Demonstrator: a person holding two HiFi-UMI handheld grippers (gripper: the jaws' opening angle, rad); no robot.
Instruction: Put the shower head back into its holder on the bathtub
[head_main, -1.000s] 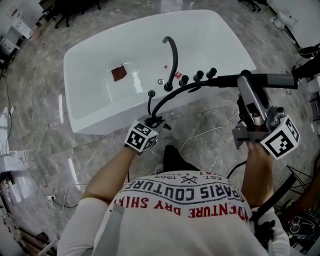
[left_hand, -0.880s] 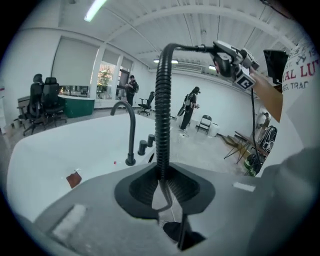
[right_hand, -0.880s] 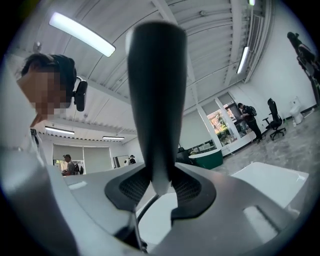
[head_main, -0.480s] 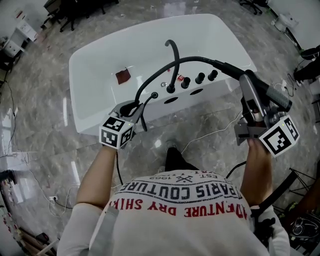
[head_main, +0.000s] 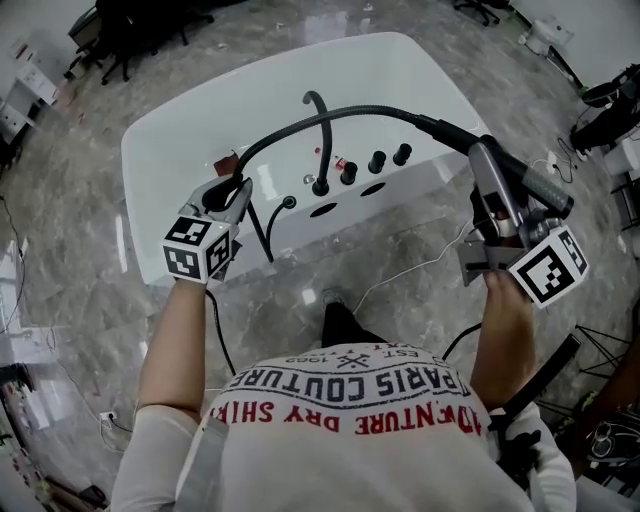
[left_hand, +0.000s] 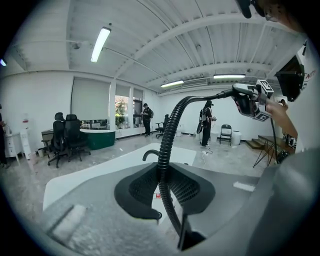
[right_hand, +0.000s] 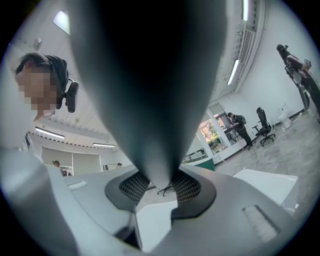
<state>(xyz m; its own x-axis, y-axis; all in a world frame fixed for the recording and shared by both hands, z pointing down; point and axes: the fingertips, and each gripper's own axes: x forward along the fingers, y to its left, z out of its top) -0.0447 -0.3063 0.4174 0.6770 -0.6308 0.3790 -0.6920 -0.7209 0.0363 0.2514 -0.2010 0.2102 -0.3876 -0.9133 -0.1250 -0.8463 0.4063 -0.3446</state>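
The right gripper (head_main: 488, 165) is clamping the shower head (head_main: 540, 185) by its handle, holding it up beside the bathtub (head_main: 150, 160) (not seated yet), while the left gripper (head_main: 232, 190) is pinching the hose (head_main: 340, 112) between narrow jaws, probably keeping slack clear.

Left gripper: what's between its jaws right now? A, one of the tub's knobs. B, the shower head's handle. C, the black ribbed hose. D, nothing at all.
C: in the left gripper view the black ribbed hose runs up between the pads of the left gripper, which clamp it; the shower head is in the right gripper instead.
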